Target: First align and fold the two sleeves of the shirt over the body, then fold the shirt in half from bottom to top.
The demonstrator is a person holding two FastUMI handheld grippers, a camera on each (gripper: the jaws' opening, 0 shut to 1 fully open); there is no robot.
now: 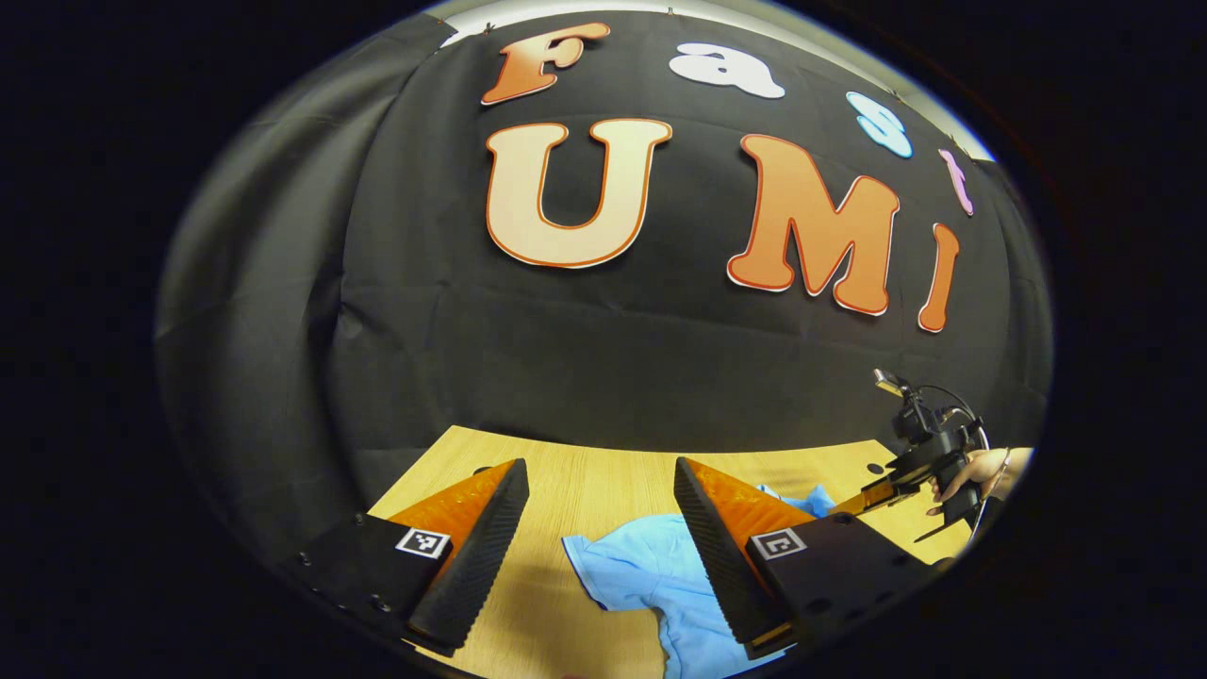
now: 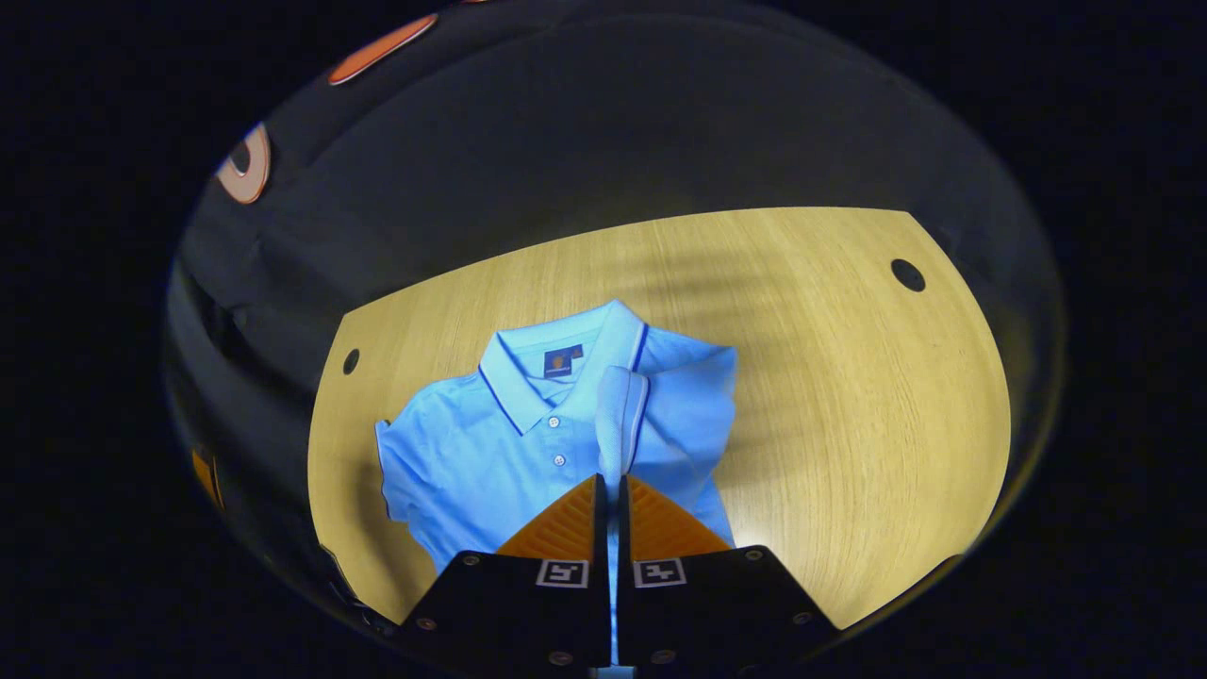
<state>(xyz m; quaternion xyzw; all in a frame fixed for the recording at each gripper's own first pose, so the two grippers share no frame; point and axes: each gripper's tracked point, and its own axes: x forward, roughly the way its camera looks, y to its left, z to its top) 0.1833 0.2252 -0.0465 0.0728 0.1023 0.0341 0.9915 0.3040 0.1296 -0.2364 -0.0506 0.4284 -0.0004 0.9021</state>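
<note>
The right gripper pinches a sleeve of the blue polo shirt, hiding its hem. The left gripper gapes wide above the wooden table, its fingers covering part of the shirt.

1. I count one light-blue short-sleeved polo shirt, with two small white buttons showing on its placket.
2. One pale wooden table, with two dark round holes in its top.
3. Two grippers: my left gripper and my right gripper.
</note>
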